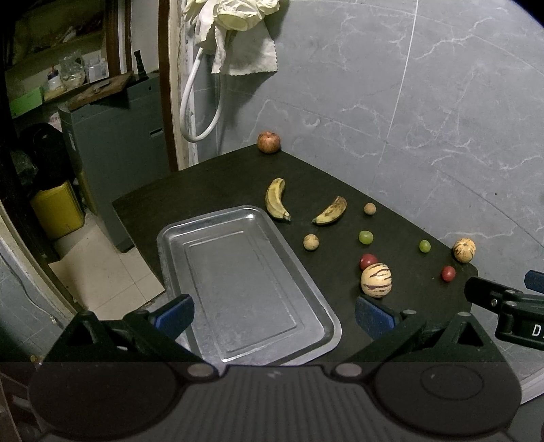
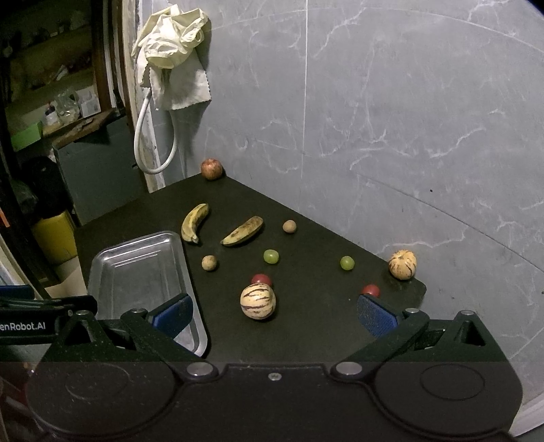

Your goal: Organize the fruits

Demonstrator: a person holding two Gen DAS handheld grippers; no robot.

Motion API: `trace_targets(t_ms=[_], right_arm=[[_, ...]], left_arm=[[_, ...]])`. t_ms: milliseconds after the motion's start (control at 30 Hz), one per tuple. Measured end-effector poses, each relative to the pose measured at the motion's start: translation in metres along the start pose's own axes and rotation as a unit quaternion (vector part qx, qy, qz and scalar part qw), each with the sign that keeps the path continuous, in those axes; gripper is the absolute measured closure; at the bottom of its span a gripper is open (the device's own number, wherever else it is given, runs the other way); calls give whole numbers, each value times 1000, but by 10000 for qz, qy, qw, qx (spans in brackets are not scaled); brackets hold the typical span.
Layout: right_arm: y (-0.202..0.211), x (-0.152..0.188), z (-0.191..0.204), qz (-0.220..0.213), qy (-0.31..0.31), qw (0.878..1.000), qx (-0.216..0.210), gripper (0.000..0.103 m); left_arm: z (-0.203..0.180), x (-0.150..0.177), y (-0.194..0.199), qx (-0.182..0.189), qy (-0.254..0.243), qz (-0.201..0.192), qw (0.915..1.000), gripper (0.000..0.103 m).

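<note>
An empty steel tray [image 1: 190, 238] [image 2: 112, 258] lies on the left of the dark table [image 1: 210, 183]. To its right fruit lies scattered: two bananas [image 1: 276, 200] [image 1: 331, 211], a red apple [image 1: 268, 142] in the far corner, two striped melons [image 1: 375, 280] [image 1: 463, 250], two green grapes [image 1: 366, 237] [image 1: 424, 245], two red tomatoes [image 1: 368, 261] [image 1: 448, 273], two small brown fruits [image 1: 310, 242] [image 1: 369, 208]. My left gripper [image 1: 273, 318] is open above the tray's near end. My right gripper [image 2: 274, 316] is open, with a striped melon [image 2: 257, 300] just ahead between its fingers.
A grey marble wall [image 1: 425, 102] borders the table's far and right sides. Cloths [image 1: 234, 30] and a white hose [image 1: 199, 102] hang at the corner. Left of the table are a grey cabinet [image 1: 112, 136], a yellow container [image 1: 57, 209] and tiled floor [image 1: 102, 265].
</note>
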State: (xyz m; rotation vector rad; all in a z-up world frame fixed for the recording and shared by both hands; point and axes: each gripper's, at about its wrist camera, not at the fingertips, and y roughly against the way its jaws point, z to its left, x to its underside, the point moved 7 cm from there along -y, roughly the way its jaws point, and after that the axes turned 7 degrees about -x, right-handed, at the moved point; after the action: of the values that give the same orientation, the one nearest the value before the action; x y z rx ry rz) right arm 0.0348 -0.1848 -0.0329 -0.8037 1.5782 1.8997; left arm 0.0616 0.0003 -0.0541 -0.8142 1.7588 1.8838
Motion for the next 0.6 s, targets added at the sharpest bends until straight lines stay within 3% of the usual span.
trace_targets(t_ms=[433,600], right_arm=[[4,2,-5,-73,-30,9999,-93,0],[15,5,-8,-331,-182,9983,-449,0]], left_arm=[[-1,4,6,-58,50,-5,10000,0],[2,9,6,-24,131,92,9999,0]])
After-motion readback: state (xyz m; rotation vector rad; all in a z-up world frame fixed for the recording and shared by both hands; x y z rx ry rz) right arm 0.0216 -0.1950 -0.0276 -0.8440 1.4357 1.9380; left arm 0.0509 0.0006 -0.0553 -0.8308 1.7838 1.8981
